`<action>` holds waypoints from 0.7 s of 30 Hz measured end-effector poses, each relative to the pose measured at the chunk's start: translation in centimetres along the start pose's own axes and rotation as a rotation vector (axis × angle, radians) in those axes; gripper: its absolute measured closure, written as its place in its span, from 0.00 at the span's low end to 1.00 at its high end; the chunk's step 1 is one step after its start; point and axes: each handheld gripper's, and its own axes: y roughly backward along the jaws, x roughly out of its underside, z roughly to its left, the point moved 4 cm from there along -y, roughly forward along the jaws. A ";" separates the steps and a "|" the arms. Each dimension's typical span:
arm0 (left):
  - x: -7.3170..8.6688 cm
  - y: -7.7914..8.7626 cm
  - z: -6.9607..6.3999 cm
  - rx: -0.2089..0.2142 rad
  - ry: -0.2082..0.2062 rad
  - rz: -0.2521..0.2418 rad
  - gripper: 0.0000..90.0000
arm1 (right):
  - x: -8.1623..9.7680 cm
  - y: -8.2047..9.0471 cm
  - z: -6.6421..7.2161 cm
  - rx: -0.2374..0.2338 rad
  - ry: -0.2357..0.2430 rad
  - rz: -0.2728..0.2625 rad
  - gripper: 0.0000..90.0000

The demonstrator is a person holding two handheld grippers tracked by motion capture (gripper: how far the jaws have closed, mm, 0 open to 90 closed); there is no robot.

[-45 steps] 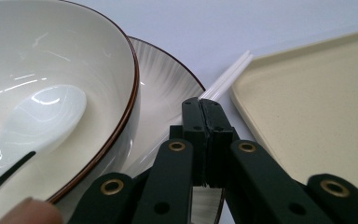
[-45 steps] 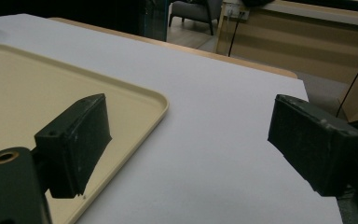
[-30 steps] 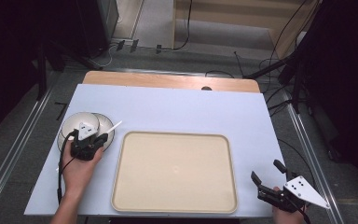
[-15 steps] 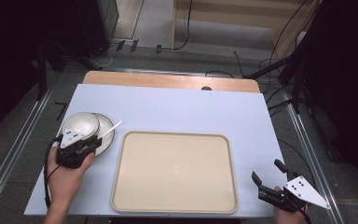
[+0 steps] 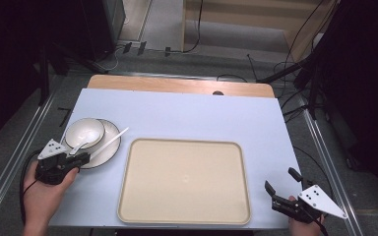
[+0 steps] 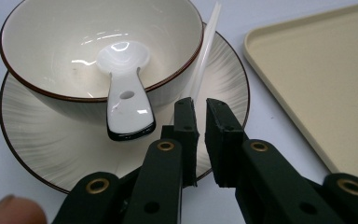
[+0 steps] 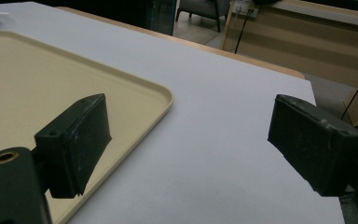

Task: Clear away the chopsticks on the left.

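A white bowl with a dark rim stands on a white plate at the table's left. A white ceramic spoon leans in the bowl, handle over the near rim. A thin white stick lies across the plate's edge. My left gripper hovers at the plate's near edge. Its jaws have just been closing and stand a narrow gap apart, with nothing between them; the stick's near end lies just beyond the tips. My right gripper rests wide open at the near right corner, holding nothing.
A large beige tray fills the near middle of the light blue table top, between the two grippers. A wooden strip runs along the far edge, with cables on the floor beyond.
My left gripper has drawn back from over the plate toward the near left, uncovering the bowl. The right gripper has stayed put.
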 end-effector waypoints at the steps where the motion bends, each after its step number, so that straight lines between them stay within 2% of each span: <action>1: 0.1 -0.2 0.1 -0.004 -0.005 0.013 0.92 | 0.0 0.0 0.0 0.000 0.000 0.000 0.14; 7: 0.5 -0.7 0.4 -0.014 -0.009 0.047 0.92 | 0.1 0.0 0.0 -0.002 -0.001 0.002 0.14; 17: 0.5 -0.8 0.3 -0.012 -0.012 0.047 0.91 | 0.1 0.0 0.0 -0.001 -0.001 0.002 0.14; 21: 0.5 -0.7 0.5 -0.028 -0.015 0.045 0.90 | 0.1 0.0 0.0 0.001 0.000 0.001 0.14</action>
